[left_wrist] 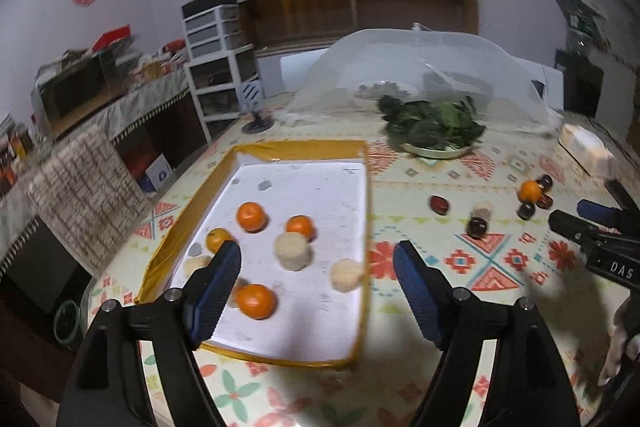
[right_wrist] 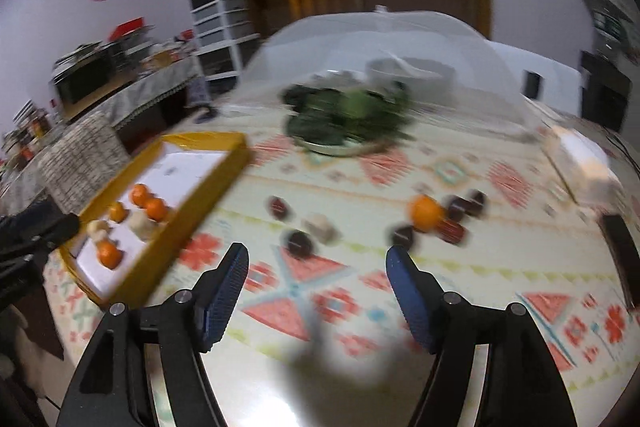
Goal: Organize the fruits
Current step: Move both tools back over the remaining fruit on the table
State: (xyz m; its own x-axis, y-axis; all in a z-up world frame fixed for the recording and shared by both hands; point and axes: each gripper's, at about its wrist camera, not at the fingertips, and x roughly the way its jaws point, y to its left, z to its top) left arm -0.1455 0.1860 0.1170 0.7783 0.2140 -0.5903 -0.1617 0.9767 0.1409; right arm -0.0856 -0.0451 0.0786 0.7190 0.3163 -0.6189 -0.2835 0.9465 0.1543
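Note:
A yellow-rimmed tray [left_wrist: 256, 353] with a white floor sits on the patterned table and holds several oranges [left_wrist: 251, 216] and pale round fruits [left_wrist: 292, 251]. My left gripper [left_wrist: 318, 263] is open and empty above the tray's near right part. On the cloth to the right lie one orange [left_wrist: 531, 190], a pale fruit [left_wrist: 482, 209] and several dark red fruits [left_wrist: 477, 227]. My right gripper [right_wrist: 314, 265] is open and empty, above the cloth short of the dark fruits [right_wrist: 300, 243] and the orange [right_wrist: 426, 213]. The tray [right_wrist: 132, 279] shows at its left.
A plate of leafy greens [left_wrist: 434, 129] stands behind the fruit, in front of a mesh food cover [left_wrist: 408, 67]. A white tissue pack [left_wrist: 586, 147] lies at the far right. A dark flat object [right_wrist: 624, 255] lies at the table's right edge. Drawers and a cluttered counter stand left.

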